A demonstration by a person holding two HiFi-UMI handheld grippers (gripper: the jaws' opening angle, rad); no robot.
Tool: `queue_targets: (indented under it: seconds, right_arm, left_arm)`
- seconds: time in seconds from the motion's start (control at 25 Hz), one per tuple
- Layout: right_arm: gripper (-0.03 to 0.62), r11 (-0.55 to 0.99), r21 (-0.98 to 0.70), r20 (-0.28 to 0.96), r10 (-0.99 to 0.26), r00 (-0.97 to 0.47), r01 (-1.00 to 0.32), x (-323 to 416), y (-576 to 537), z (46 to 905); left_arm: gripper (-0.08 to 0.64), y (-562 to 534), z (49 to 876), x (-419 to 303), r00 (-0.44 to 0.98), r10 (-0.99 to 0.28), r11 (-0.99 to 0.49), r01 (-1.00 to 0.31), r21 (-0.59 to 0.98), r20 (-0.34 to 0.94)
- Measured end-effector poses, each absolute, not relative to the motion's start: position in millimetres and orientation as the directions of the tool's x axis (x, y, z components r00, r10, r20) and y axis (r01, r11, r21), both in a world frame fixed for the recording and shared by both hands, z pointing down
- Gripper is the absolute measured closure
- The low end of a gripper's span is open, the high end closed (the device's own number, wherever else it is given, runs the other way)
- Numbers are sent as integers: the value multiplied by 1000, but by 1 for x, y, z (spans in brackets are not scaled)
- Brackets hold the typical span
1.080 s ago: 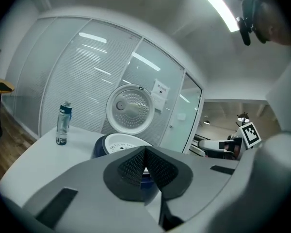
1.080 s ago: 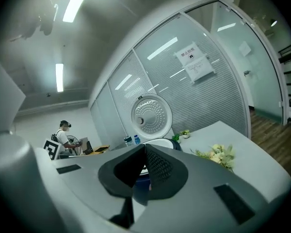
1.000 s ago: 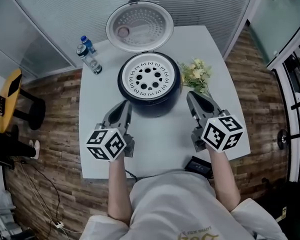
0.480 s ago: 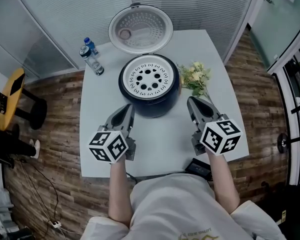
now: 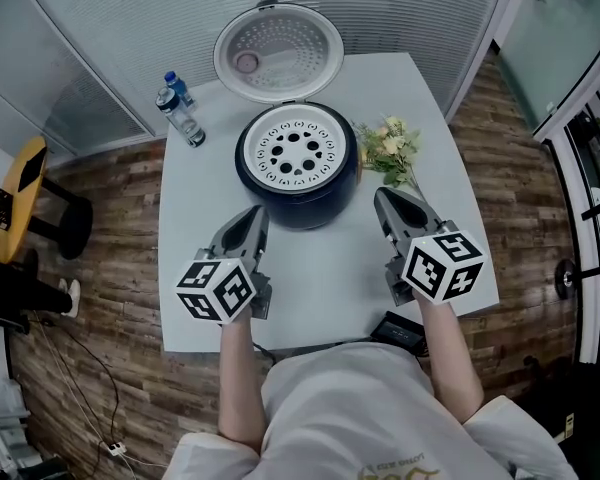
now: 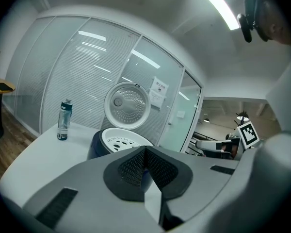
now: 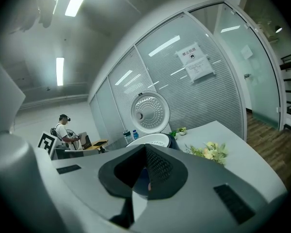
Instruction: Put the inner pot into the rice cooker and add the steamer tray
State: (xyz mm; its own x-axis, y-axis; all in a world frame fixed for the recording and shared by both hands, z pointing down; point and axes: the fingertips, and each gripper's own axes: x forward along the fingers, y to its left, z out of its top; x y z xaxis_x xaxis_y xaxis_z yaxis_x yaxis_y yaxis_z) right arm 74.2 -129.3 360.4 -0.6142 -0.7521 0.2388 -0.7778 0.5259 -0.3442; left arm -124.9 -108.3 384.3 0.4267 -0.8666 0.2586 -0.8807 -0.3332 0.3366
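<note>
A dark blue rice cooker stands on the white table with its round lid swung open behind it. A white steamer tray with round holes sits in its top; the inner pot under it is hidden. My left gripper is shut and empty, near the cooker's front left. To the cooker's front right my right gripper is likewise shut with nothing in it. The cooker and tray show past the left jaws, and the tray past the right jaws.
A water bottle stands at the table's far left, seen too as a bottle in the left gripper view. A bunch of flowers lies right of the cooker. A dark flat object sits at the near right edge. A person stands far off.
</note>
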Motion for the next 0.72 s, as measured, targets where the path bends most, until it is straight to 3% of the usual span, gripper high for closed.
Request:
queue_targets:
  seconds: [0.72]
  right_arm:
    - [577, 515, -366, 250, -748, -615, -775, 67, -136, 365]
  left_arm:
    - [551, -113, 392, -132, 456, -849, -348, -863, 366, 267]
